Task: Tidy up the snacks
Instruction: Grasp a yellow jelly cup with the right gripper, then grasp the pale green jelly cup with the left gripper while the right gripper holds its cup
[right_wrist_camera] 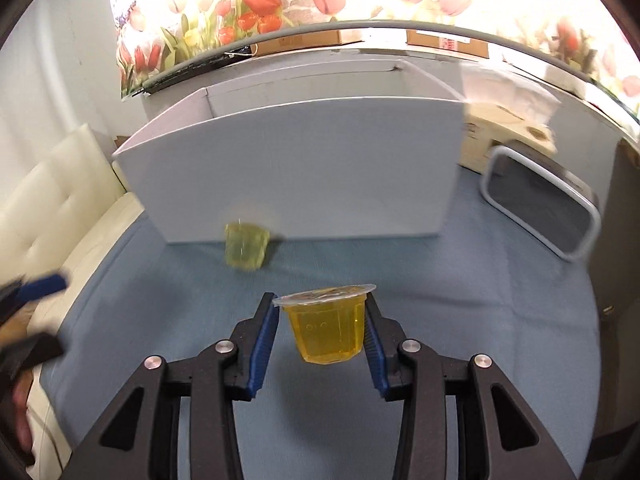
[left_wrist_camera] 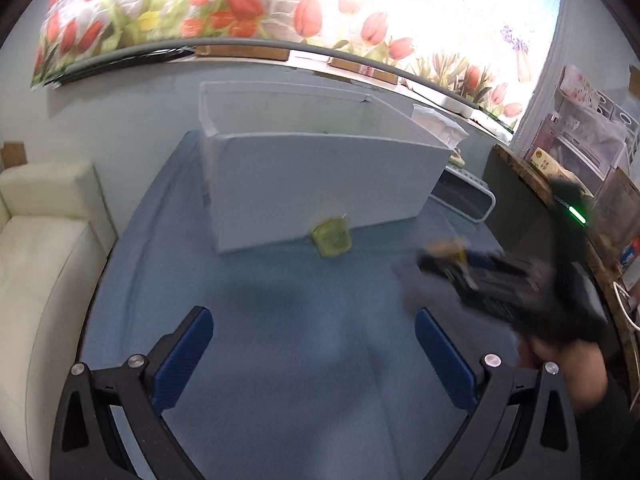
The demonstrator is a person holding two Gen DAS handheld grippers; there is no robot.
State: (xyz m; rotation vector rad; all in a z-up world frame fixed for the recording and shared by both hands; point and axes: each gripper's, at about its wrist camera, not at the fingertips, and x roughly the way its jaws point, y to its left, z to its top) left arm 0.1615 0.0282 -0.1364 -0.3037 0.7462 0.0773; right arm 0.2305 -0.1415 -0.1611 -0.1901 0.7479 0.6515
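Note:
My right gripper (right_wrist_camera: 322, 312) is shut on an orange jelly cup (right_wrist_camera: 326, 330) with a clear foil lid, held upright above the blue cloth. A second, pale yellow-green jelly cup (right_wrist_camera: 245, 246) stands on the cloth against the front wall of the white box (right_wrist_camera: 304, 168); it also shows in the left wrist view (left_wrist_camera: 332, 237) before the same white box (left_wrist_camera: 320, 184). My left gripper (left_wrist_camera: 314, 328) is open and empty, low over the cloth. The right gripper (left_wrist_camera: 452, 264) appears blurred at the right of the left wrist view.
A blue cloth (left_wrist_camera: 280, 320) covers the table. A cream sofa (left_wrist_camera: 36, 248) stands to the left. A grey-framed dark device (right_wrist_camera: 544, 208) lies right of the box. Shelves with packages (left_wrist_camera: 580, 152) stand at the far right. A tulip-print wall runs behind.

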